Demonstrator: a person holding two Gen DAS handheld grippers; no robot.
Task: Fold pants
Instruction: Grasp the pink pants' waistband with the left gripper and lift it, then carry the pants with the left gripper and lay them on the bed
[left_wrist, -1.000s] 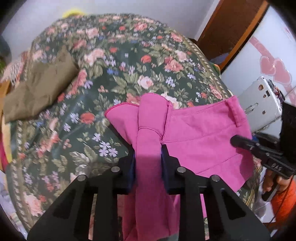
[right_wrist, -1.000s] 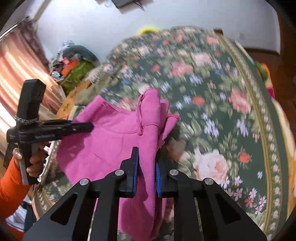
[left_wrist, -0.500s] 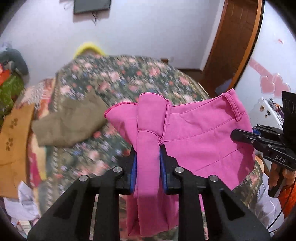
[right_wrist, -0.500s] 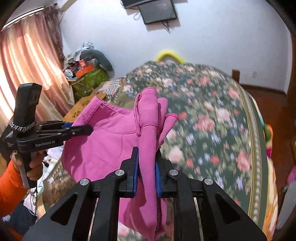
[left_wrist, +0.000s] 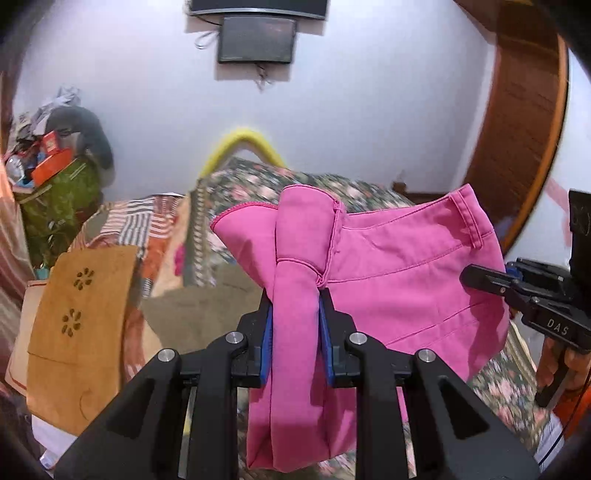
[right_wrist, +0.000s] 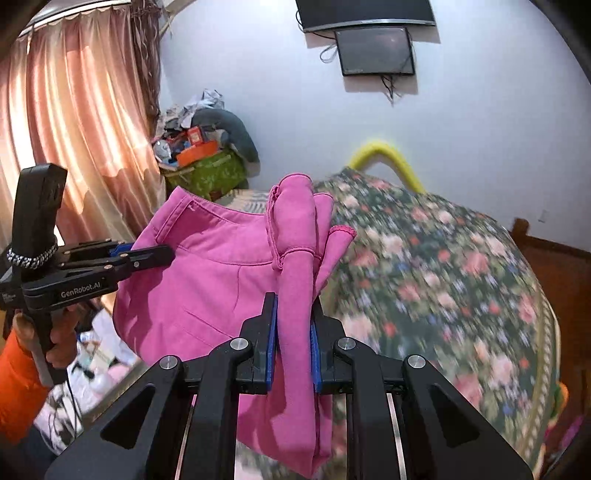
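Bright pink pants (left_wrist: 399, 269) hang in the air above a floral bed (right_wrist: 443, 277), stretched by the waistband between both grippers. My left gripper (left_wrist: 295, 299) is shut on a bunched fold at one end of the waistband. My right gripper (right_wrist: 294, 302) is shut on a bunched fold (right_wrist: 295, 258) at the other end. In the left wrist view the right gripper (left_wrist: 480, 278) reaches the pants from the right side. In the right wrist view the left gripper (right_wrist: 162, 253) touches the pants (right_wrist: 207, 288) from the left. The lower parts of the pants drop out of sight behind the jaws.
An olive-brown garment (left_wrist: 199, 314) lies on the bed below the pants. A cluttered pile with a green bag (right_wrist: 207, 173) sits by the curtain (right_wrist: 74, 147). A tan cloth (left_wrist: 81, 325) hangs at the left. A screen (right_wrist: 376, 51) is on the wall, a wooden door (left_wrist: 517, 129) at the right.
Both grippers have risen and tilted upward with the pants, lifting them off the bed. The views now show the far wall and screen where the bedspread filled them before.
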